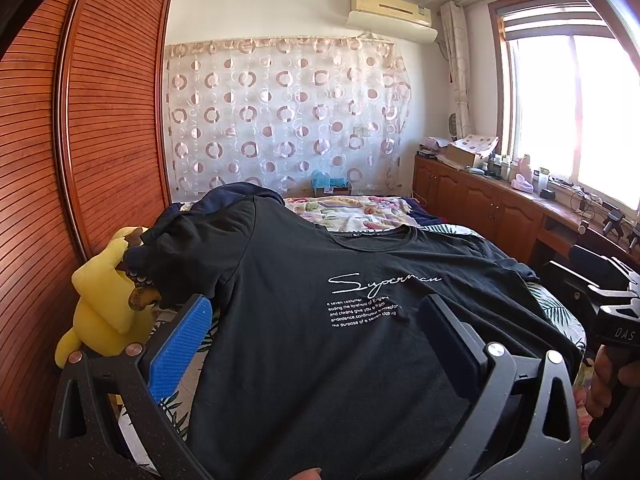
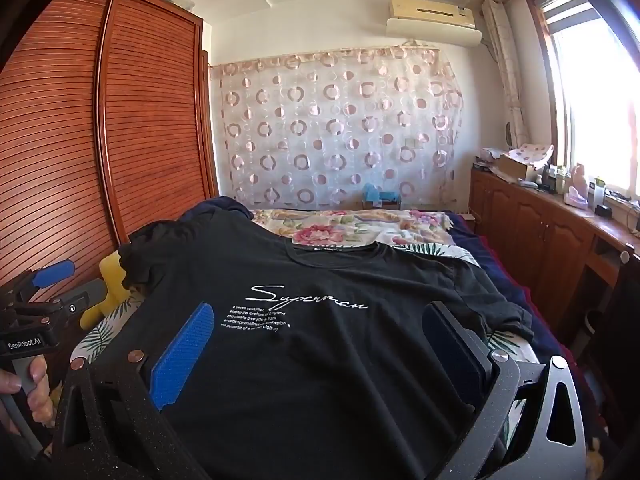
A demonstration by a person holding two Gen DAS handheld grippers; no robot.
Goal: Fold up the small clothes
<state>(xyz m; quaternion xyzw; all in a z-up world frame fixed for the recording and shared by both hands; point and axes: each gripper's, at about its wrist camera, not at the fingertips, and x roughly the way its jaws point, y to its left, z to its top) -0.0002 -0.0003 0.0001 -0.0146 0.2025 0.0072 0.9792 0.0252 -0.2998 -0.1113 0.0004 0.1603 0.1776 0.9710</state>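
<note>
Left gripper (image 1: 316, 304) and right gripper (image 2: 320, 308): both spread to full width, nothing pinched between the blue ribbed pads (image 1: 180, 344); contact with the cloth not determinable. Work piece: black cotton T-shirt with white script print (image 1: 360, 248), laid front-up on the floral-patterned bed cover (image 1: 360, 206), neckline toward 12 o'clock, lower body toward 6 o'clock under both tools, hem out of view. Judged stage: start of folding, no fold made yet. Before gripping, inspect the sleeve at 10 o'clock (image 1: 188, 240): raised over a dark navy bundle (image 1: 236, 192) and lying just beside the soft yellow plush toy (image 1: 104, 300) at 9 o'clock, therefore not flat. Draw that sleeve clear and smooth it toward 9 o'clock first; otherwise expect a lumpy, skewed fold. Check likewise the sleeve at 2 o'clock (image 1: 500, 256), which appears flatter. For the lengthwise fold, pinch shoulder seam and side edge on one flank together, taking front and back layers in a single bite. Close fully on the cloth before lifting; thin jersey probably slips from a partial grip. Lift just clear of the cover, carry both points across at equal pace toward the printed centre, and lay down without dragging. Keep the plush toy out of the bite. Repeat on the opposite flank, then bring the lower edge from 6 o'clock up toward 12 o'clock.
</note>
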